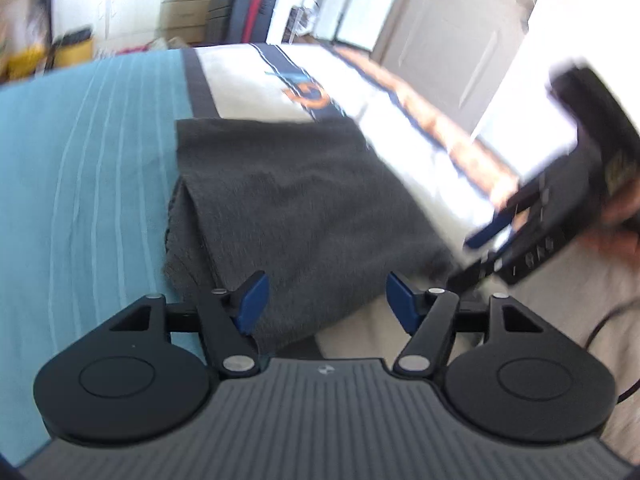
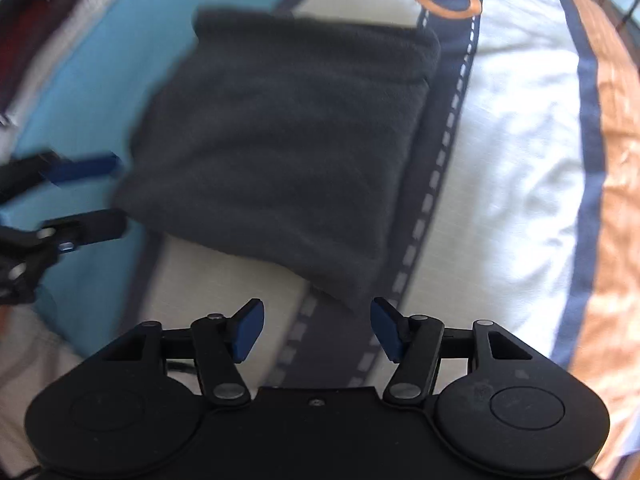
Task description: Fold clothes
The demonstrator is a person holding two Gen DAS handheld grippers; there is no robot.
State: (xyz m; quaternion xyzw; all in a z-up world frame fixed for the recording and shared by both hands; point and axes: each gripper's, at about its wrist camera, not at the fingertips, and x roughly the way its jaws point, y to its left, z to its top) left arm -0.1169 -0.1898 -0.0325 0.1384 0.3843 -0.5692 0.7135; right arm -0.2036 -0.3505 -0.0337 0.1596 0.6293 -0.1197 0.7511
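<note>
A dark grey garment (image 1: 296, 208) lies folded into a thick rectangle on the bed; it also shows in the right wrist view (image 2: 280, 140). My left gripper (image 1: 326, 300) is open and empty, hovering just above the garment's near edge. My right gripper (image 2: 316, 330) is open and empty, just off the garment's near corner. The right gripper shows blurred at the right of the left wrist view (image 1: 560, 200). The left gripper shows at the left edge of the right wrist view (image 2: 80, 196), beside the garment's left side.
The bed cover has a teal striped part (image 1: 80, 184), a white part with a road print and an orange logo (image 2: 448, 2), and an orange border (image 2: 616, 200). A suitcase (image 1: 240, 8) and boxes stand beyond the bed. A white door (image 1: 452, 28) is at the far right.
</note>
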